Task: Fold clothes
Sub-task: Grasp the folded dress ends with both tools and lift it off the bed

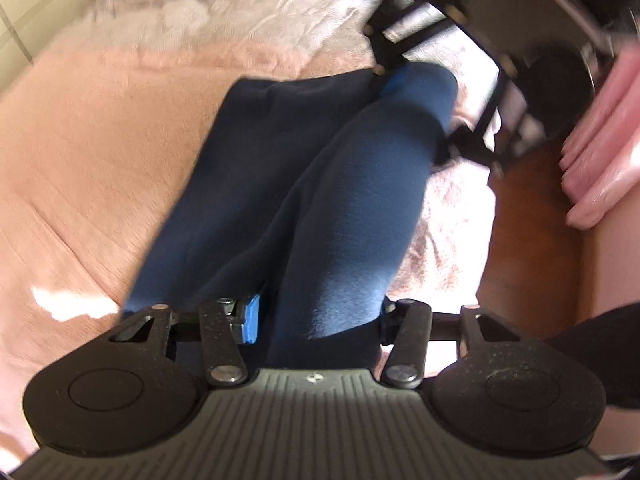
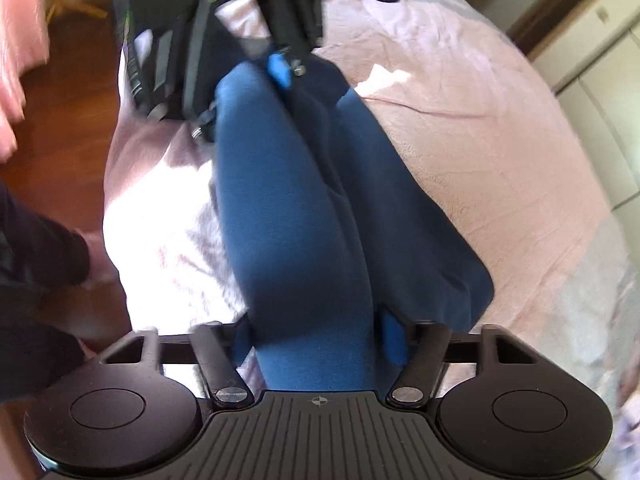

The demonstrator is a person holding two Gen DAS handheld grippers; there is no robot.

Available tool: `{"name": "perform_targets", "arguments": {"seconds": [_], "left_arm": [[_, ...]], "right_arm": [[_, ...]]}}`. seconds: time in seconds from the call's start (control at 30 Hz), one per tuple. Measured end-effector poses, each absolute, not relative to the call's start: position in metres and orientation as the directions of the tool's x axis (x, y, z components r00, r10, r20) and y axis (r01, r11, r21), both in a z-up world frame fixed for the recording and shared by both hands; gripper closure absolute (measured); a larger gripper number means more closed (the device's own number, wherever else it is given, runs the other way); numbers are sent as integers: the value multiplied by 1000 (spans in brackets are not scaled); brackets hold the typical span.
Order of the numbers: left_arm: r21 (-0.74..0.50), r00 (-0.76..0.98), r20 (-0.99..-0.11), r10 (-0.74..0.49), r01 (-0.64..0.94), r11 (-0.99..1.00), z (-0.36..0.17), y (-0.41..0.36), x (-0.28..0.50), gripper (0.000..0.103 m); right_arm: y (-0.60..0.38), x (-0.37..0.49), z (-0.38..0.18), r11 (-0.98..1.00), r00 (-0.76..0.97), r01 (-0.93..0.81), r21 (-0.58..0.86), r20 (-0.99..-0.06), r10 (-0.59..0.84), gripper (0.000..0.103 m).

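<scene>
Ribbed black housing fills the bottom of each wrist view, and from it the fingers reach forward onto one blue fleece garment [image 1: 320, 200] stretched between the two tools over a pink bedspread [image 1: 100, 180]. Going left to right in the left wrist view: bare pink cover; then the lower layer of the garment lying flat on the bed; then a raised roll of the same cloth running away from the lens; then wooden floor [image 1: 528, 240] past the bed's edge. The left gripper [image 1: 316, 322] has its fingers clamped on the near end of that roll, one blue pad [image 1: 251, 319] showing beside the cloth; the right gripper [image 1: 412, 116] meets the far end, though this view does not show its grip. In the right wrist view the order reverses: floor, sunlit cover, then the cloth; the right gripper [image 2: 320, 340] is closed on its own end, fleece bulging between the pads [image 2: 391, 336]; the left gripper sits at the far end.

The garment's long axis runs straight from one tool to the other, so each holds an end and neither is nearer the middle; the lifted fold sits toward the floor side of the flat layer. By that layout, a fold is being carried across, and the coming move turns on keeping both ends level and parallel to the flat layer's edge; motion blur leaves the direction of travel unsettled.
</scene>
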State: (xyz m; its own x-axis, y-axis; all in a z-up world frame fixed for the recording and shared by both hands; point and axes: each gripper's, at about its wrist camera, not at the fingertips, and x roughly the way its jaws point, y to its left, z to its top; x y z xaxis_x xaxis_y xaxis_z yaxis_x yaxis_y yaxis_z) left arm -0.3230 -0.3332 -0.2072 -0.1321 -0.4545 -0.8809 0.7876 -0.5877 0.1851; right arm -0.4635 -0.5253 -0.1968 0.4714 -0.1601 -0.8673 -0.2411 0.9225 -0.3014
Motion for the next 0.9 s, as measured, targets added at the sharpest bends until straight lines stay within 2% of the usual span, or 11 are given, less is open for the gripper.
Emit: {"name": "perform_targets", "arguments": {"seconds": [0.1,0.17,0.2,0.3,0.37,0.4,0.43,0.67,0.73,0.83,0.9], "left_arm": [[380,-18,-840,-542,694,-611,-212,-315,-348,41],[494,72,-817,-572,600,-630,-228,-310,-363,44],[513,102,-816,-570,582,-631,-235,-312,-365,53],[435,76,-853,-516,649,-624,-238,-322,-356,74],[418,54,-853,-519,665,-619,-232,-321,-351,77],[410,43,-853,-520,673,-616,-229,-321,-348,78],[402,33,-852,-522,680,-613,-226,-320,-345,78],[377,-2,-850,-526,696,-611,-216,-319,-340,78],[399,22,-848,-530,685,-610,-220,-321,-345,75],[466,92,-841,-532,623,-628,-238,-317,-355,60],[501,129,-837,-532,572,-649,-253,-312,-360,60]], "right_arm": [[-525,-462,-192,924,474,-237,-300,-866,-160,61],[-520,-464,-195,913,479,-250,-323,-861,-173,61],[-517,-465,-196,907,481,-257,-335,-858,-180,61],[-508,-467,-201,888,489,-276,-368,-849,-200,60],[-503,-469,-203,874,495,-289,-390,-843,-213,46],[-500,-470,-205,867,498,-295,-401,-839,-219,36],[-497,-471,-206,860,501,-301,-412,-836,-225,34],[-512,-462,-228,818,526,-286,-499,-795,-301,34],[-524,-460,-230,831,498,-278,-481,-812,-304,46],[-519,-459,-229,817,489,-305,-490,-817,-307,50],[-517,-456,-236,807,472,-321,-496,-822,-318,50]]}}
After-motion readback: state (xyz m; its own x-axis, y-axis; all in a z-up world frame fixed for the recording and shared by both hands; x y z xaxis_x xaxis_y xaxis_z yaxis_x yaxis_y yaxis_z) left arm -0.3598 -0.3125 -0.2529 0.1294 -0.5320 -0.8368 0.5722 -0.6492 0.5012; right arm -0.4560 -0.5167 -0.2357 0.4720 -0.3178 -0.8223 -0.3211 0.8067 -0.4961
